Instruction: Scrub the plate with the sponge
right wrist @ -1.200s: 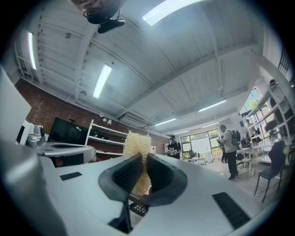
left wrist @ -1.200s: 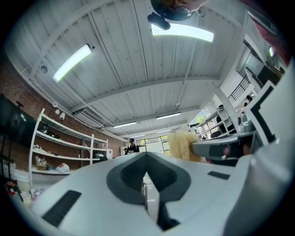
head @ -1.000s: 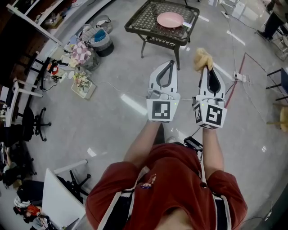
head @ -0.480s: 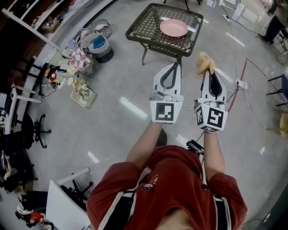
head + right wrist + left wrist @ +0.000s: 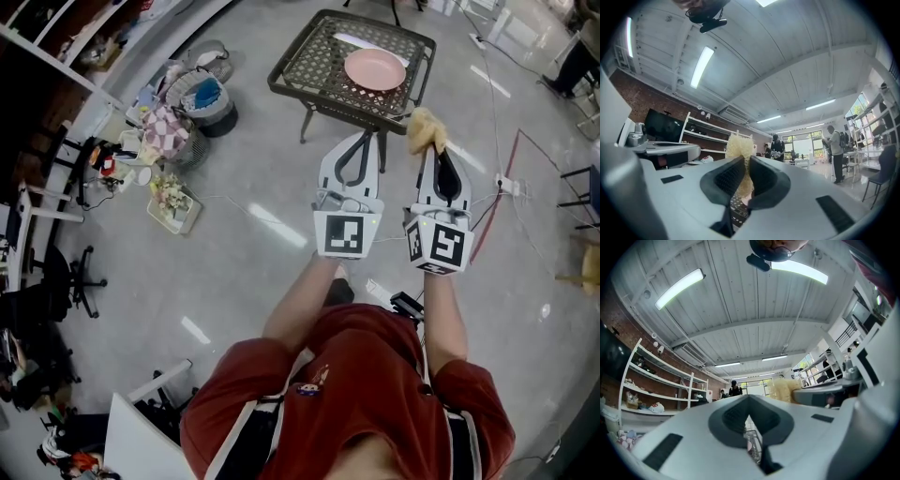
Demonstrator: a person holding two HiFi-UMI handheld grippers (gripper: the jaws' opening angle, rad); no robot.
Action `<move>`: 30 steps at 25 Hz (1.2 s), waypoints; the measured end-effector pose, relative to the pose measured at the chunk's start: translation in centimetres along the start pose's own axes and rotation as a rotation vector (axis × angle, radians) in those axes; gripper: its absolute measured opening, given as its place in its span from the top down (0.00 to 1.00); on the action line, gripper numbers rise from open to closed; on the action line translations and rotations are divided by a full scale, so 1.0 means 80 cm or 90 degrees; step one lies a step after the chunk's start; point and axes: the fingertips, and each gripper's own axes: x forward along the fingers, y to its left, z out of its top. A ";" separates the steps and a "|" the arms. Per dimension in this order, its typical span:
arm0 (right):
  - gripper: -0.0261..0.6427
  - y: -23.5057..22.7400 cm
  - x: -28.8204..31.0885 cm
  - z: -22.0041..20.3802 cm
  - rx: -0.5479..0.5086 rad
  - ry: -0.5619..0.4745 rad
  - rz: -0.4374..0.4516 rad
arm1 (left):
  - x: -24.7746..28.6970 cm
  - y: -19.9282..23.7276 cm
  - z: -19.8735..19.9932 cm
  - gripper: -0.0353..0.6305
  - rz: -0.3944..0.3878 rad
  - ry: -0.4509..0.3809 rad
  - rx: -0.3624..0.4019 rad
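A pink plate (image 5: pixel 375 69) lies on a dark mesh table (image 5: pixel 314 67) at the top of the head view. Both grippers are held out over the grey floor, short of the table's near edge. My left gripper (image 5: pixel 358 137) is shut with nothing between its jaws, and they also meet in the left gripper view (image 5: pixel 749 401). My right gripper (image 5: pixel 434 148) is shut on a yellow fibrous sponge (image 5: pixel 424 128), which sticks out past the tips. In the right gripper view the sponge (image 5: pixel 738 146) rises between the closed jaws of the right gripper (image 5: pixel 746 165).
A white strip (image 5: pixel 361 40) lies on the table behind the plate. Baskets (image 5: pixel 202 89) and a box of flowers (image 5: pixel 171 190) stand on the floor at the left. A cable and power strip (image 5: pixel 507 186) lie at the right. Office chairs (image 5: pixel 56 272) are at the far left.
The table and plate have come closer and shifted right in the head view as the person walks toward them. Both grippers keep their pose, the sponge still clamped.
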 end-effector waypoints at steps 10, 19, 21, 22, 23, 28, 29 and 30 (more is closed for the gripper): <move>0.90 0.024 0.062 -0.005 -0.005 0.000 -0.011 | 0.035 0.057 -0.016 0.93 0.004 -0.003 -0.009; 0.90 0.032 0.092 -0.010 -0.002 -0.008 -0.017 | 0.058 0.075 -0.026 0.93 -0.006 -0.006 -0.005; 0.90 0.028 0.100 -0.014 0.000 -0.009 -0.020 | 0.067 0.076 -0.030 0.93 -0.010 -0.004 -0.004; 0.90 0.026 0.104 -0.017 0.002 -0.009 -0.021 | 0.072 0.077 -0.033 0.93 -0.011 -0.004 -0.004; 0.90 0.024 0.108 -0.020 0.002 -0.009 -0.022 | 0.077 0.077 -0.036 0.93 -0.012 -0.005 -0.003; 0.90 0.005 0.134 -0.032 0.002 -0.011 -0.021 | 0.111 0.074 -0.046 0.93 -0.016 -0.011 0.002; 0.90 -0.001 0.142 -0.033 0.001 -0.010 -0.021 | 0.120 0.074 -0.047 0.93 -0.016 -0.011 0.005; 0.90 -0.006 0.150 -0.034 0.002 -0.009 -0.021 | 0.130 0.074 -0.048 0.93 -0.017 -0.010 0.006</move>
